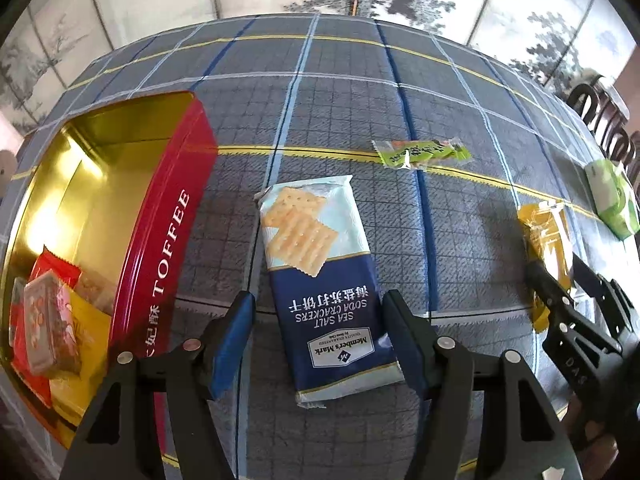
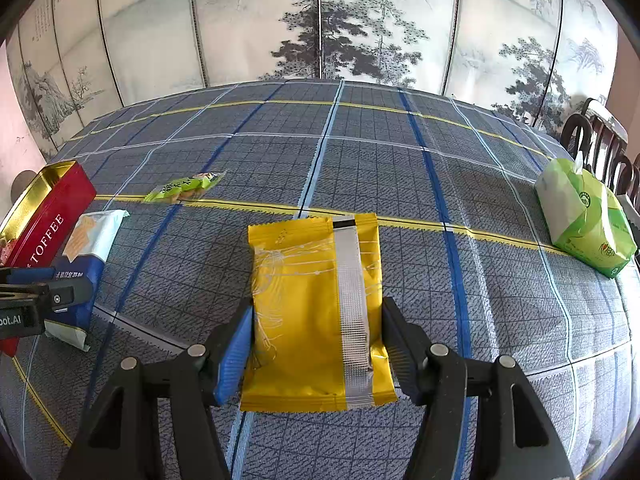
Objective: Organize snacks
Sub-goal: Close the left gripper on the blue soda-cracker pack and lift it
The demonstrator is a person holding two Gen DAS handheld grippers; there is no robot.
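The left gripper (image 1: 318,334) straddled the blue-and-white foil cracker packet (image 1: 324,280) beside the red rectangular toffee tin (image 1: 160,248), jaws half-open, not gripping. The right gripper (image 2: 316,354) pinched the yellow foil pouch (image 2: 316,312) mid-table. Next, probably: close, lift, tin them.

The left hand-held gripper (image 1: 320,336) is made of matte black plastic. Each of its two fingers (image 1: 236,344) has a blue ribbed pad on the inner side and round silver pins at the joints. The right hand-held gripper (image 2: 316,352) has the same build: black angular arms with triangular openings, blue pads and silver pins. In the left wrist view its side carries the white letters "DAS". In the right wrist view the left one shows white letters ending in "oot.AI".
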